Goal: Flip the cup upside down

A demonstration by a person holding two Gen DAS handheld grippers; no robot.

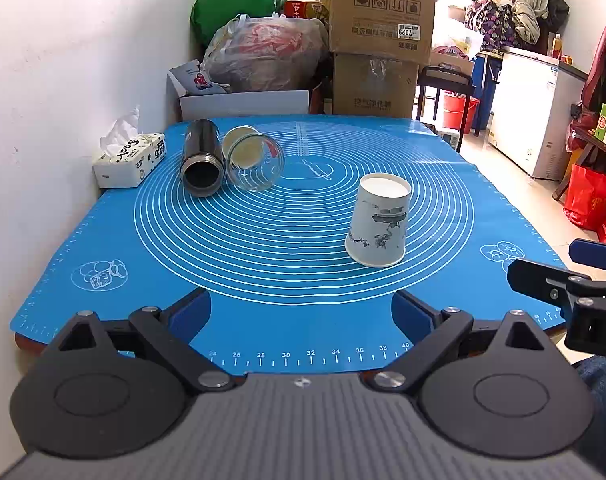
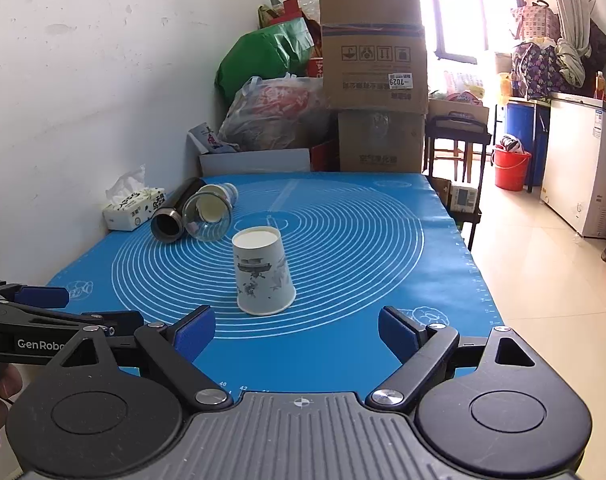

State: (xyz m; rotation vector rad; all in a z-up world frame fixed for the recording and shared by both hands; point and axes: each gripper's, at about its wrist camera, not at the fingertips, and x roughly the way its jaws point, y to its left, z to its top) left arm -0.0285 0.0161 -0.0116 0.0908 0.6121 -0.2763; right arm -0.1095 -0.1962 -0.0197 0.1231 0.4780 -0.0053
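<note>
Right wrist view: white paper cup with grey ink drawing [image 2: 264, 272] stands upside down, wide rim on blue round-lined mat [image 2: 363, 248]. Left gripper [image 1: 301, 314], right gripper [image 2: 297, 334]: both wide apart, holding nothing.

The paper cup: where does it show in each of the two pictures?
Left wrist view: the paper cup stands rim-down, right of centre on the blue mat.
Right wrist view: the paper cup sits near centre, slightly left.
Shared landmark: the glass jar lying on its side behind it.

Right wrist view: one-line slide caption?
Open right gripper faces an upside-down paper cup on the blue mat.
</note>
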